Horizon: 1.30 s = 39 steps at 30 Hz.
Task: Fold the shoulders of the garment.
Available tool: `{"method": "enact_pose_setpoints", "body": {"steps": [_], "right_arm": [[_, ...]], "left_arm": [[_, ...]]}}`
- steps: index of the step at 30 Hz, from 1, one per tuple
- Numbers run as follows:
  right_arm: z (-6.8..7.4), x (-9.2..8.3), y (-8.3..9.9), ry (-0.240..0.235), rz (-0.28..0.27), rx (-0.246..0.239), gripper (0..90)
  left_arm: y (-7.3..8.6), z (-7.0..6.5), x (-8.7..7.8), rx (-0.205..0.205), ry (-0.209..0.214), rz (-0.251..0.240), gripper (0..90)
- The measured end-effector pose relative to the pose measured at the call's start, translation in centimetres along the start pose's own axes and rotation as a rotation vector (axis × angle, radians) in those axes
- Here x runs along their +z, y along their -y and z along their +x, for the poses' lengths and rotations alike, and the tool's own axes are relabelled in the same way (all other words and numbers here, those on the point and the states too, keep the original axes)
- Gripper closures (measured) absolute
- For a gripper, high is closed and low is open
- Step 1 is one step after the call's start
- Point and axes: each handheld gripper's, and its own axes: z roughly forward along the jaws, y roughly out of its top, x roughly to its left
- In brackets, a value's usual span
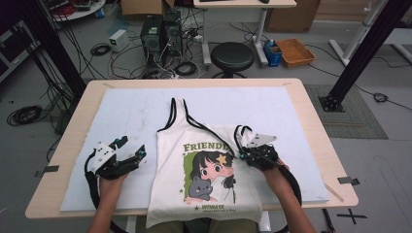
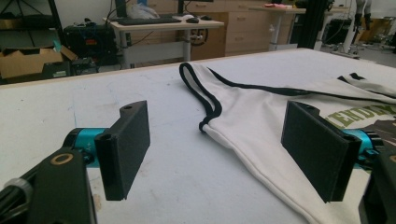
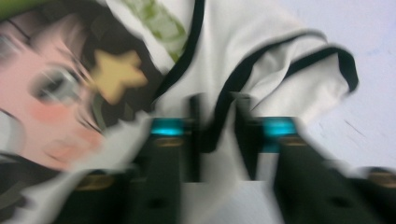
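Tops: one tank top (image 1: pixel 204 160) on the counter (image 1: pixel 311 111), hem over its near edge. Left gripper (image 1: pixel 130 148) gapes wide; right gripper (image 1: pixel 243 145) straddles trim, narrowly parted.

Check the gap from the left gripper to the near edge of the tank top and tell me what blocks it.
Nothing visible does. The left gripper stands with its jaws wide apart, and between them lies bare white mat up to the tank top. The top's side edge already reaches in toward the right-hand jaw.
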Motion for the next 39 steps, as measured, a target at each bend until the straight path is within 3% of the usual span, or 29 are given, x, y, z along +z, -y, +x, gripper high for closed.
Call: {"method": "enact_pose_setpoints", "body": {"steps": [1,2,4,5,7,9,11,16,18,19,20,22,25,31,34,36,37,39], "right_arm": [[-0.2,-0.3,0.0,-0.032,-0.049,0.037,65.7],[-0.3,-0.6,0.0,-0.032,-0.084,0.060,64.3],[-0.4,-1.0,-0.3,-0.024,-0.133,0.067,64.0],[-0.2,-1.1,-0.5,-0.037,-0.142,0.062,68.1],[0.6,-0.4,-0.5,-0.079,-0.110,-0.003,76.6],[1.4,0.6,-0.5,-0.085,-0.044,-0.053,82.5],[1.6,1.3,-0.4,-0.072,0.000,-0.073,82.5],[1.0,1.1,-0.4,-0.105,0.017,-0.036,68.7],[0.6,0.9,-0.3,-0.115,-0.017,-0.001,50.4],[0.5,0.6,-0.3,-0.098,-0.057,0.017,41.4],[0.2,0.2,-0.2,-0.076,-0.096,0.036,38.3],[-0.4,-0.6,-0.2,-0.029,-0.157,0.076,33.6],[-1.5,-1.4,0.2,0.030,-0.213,0.123,29.0],[-3.1,-1.5,1.5,0.075,-0.204,0.185,27.4],[-3.5,-1.8,2.0,0.081,-0.213,0.203,27.4],[-3.7,-2.0,2.2,0.075,-0.215,0.211,27.4],[-3.7,-2.1,2.3,0.072,-0.213,0.213,27.5],[-3.7,-2.2,2.5,0.075,-0.210,0.213,27.5]], "left_arm": [[0.0,0.0,0.0,-0.007,-0.001,0.003,23.8],[-0.1,0.1,0.1,-0.011,-0.001,0.014,23.8],[-0.2,0.2,0.2,-0.037,-0.005,0.031,23.8],[-0.4,0.3,0.3,-0.049,-0.006,0.040,23.8],[-1.0,0.3,0.5,-0.055,-0.004,0.050,23.8],[-1.8,0.5,1.1,-0.046,-0.012,0.065,23.8],[-2.7,0.7,2.1,-0.059,-0.010,0.083,23.8],[-5.2,1.0,6.2,-0.060,0.017,0.160,23.8],[-5.8,0.9,8.1,-0.063,0.025,0.190,23.8],[-5.8,0.9,8.1,-0.063,0.025,0.190,23.8],[-6.2,0.9,10.0,-0.053,0.037,0.235,23.8],[-6.5,0.9,11.8,-0.048,0.041,0.282,23.8],[-6.7,1.0,14.5,-0.080,0.032,0.339,23.8],[-6.6,0.5,18.8,-0.074,-0.033,0.459,23.5],[-5.4,0.2,20.4,-0.017,-0.054,0.538,27.0],[-4.2,0.2,21.1,-0.011,-0.068,0.589,29.3],[-3.7,0.2,21.4,-0.017,-0.067,0.602,30.4],[-3.5,0.1,21.6,-0.010,-0.059,0.583,32.3]]}}
